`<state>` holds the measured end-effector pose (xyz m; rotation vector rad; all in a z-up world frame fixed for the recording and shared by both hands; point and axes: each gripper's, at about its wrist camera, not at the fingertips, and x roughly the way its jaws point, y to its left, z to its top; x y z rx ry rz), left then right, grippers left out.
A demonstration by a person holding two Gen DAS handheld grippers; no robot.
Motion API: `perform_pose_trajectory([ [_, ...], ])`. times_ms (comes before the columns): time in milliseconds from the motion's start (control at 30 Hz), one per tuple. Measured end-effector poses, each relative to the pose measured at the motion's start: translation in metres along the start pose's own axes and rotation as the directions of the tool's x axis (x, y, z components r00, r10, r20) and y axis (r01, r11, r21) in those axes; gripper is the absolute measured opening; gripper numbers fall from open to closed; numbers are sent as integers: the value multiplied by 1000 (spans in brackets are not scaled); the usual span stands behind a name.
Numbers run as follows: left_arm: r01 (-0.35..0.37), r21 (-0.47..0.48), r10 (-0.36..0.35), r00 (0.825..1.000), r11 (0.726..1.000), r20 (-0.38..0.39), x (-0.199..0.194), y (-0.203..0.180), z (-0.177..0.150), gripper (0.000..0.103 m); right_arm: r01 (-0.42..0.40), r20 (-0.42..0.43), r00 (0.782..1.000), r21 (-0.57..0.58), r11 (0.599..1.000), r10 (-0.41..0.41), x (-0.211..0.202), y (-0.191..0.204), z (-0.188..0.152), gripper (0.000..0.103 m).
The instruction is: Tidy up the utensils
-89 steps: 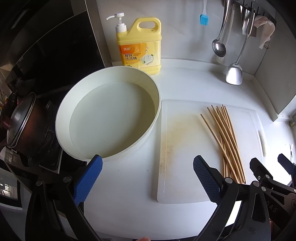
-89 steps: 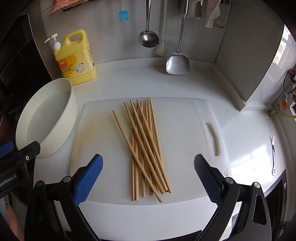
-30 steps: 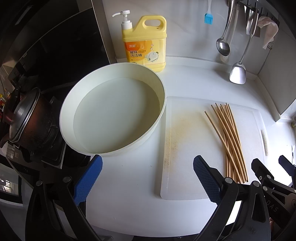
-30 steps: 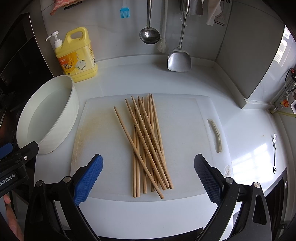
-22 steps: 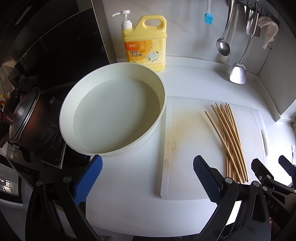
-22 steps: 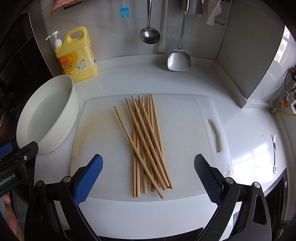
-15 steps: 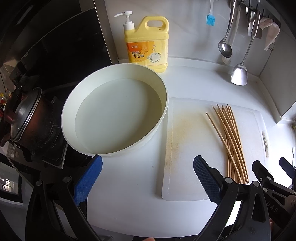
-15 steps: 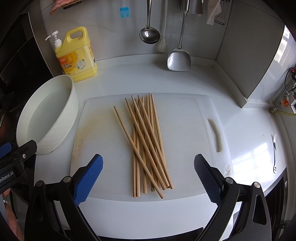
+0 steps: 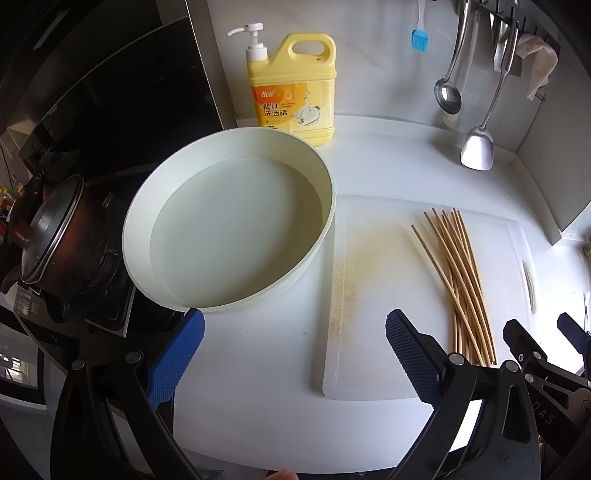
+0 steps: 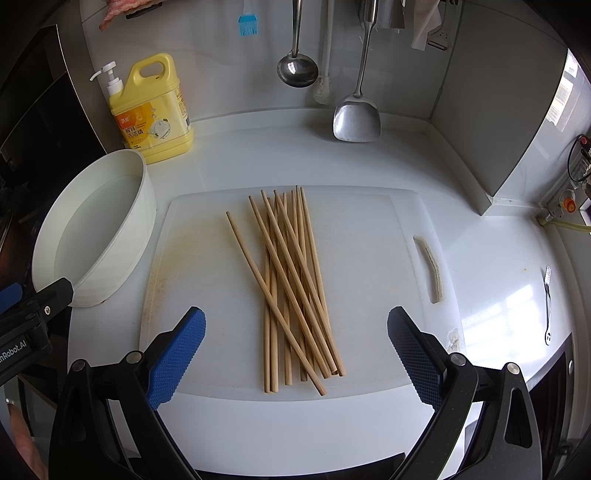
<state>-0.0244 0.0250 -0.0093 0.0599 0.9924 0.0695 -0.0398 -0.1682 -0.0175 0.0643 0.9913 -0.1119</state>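
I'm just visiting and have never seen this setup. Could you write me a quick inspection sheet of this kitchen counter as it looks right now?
Surface: white counter, with a stained white cutting board on it.
Job's things: loose pile of wooden chopsticks lying crossed on the board.
Clutter: white basin holding water, left of the board; yellow soap bottle behind it; small fork at the far right.
Grippers: left gripper and right gripper both open, holding nothing.
Cables: wires by a wall box on the right.
Surroundings: ladle, spatula and blue brush hang on the wall; dark pot on the stove.
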Motion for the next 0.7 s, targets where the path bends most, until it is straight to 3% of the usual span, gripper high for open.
perform_pose_trajectory([
  [367,42,-25,-41,998,999,42,-7,6,-2,97,0,-1,1000,1,1000,0,-1,0,0,94],
  [500,1,-4,-1,1000,1000,27,-6,1,0,97,0,-1,1000,2,1000,0,-1,1,-1,94],
  [700,-5,-4,5,1000,1000,-2,-3,1,-1,97,0,-2,1000,3,1000,0,-1,1,-1,94],
])
